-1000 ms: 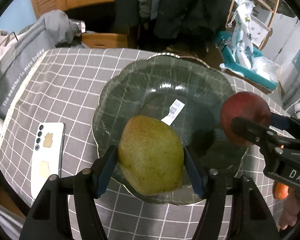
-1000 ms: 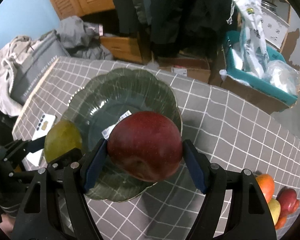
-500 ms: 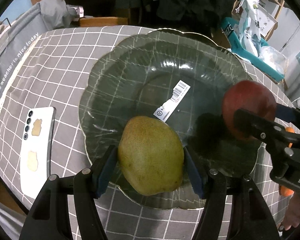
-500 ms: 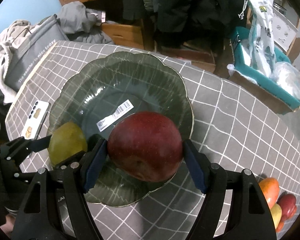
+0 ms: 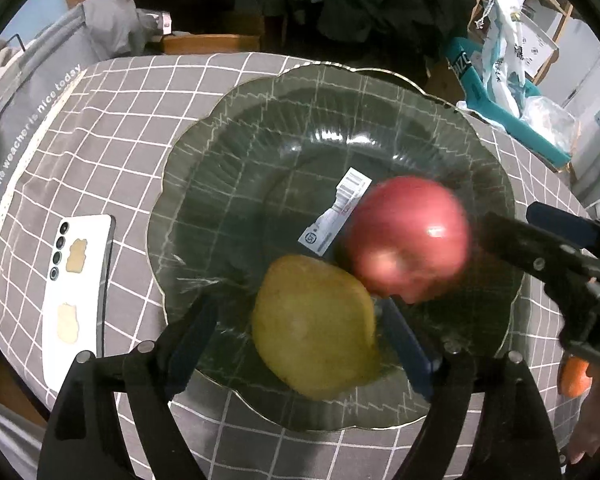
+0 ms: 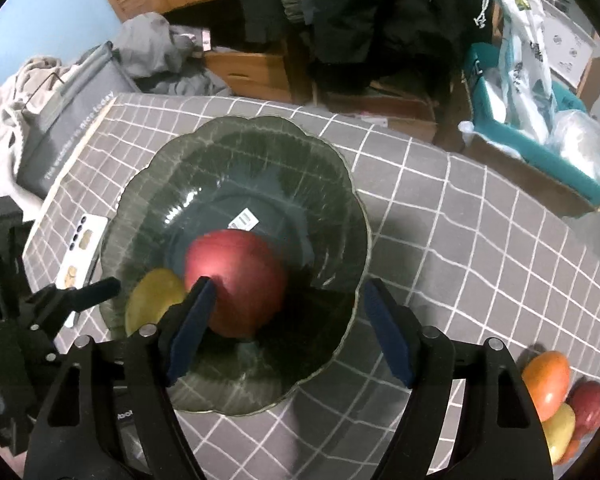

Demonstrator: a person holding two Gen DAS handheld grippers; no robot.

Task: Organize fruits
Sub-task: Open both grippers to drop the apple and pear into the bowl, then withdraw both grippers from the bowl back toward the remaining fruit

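Fruit sits in the dark glass bowl (image 5: 380, 92), on the checked cloth: a green-yellow pear (image 5: 316, 328) near the front rim and a red apple (image 5: 408, 240) touching it, both blurred as if just dropped. The left gripper (image 5: 300, 340) is opening, its pads clear of the pear that lies between them. The right gripper (image 6: 284, 328) stands wide with nothing gripped; the apple lies by its left pad. The pear's long axis lies flat, slanting from upper left to lower right; which end is the stem end cannot be told
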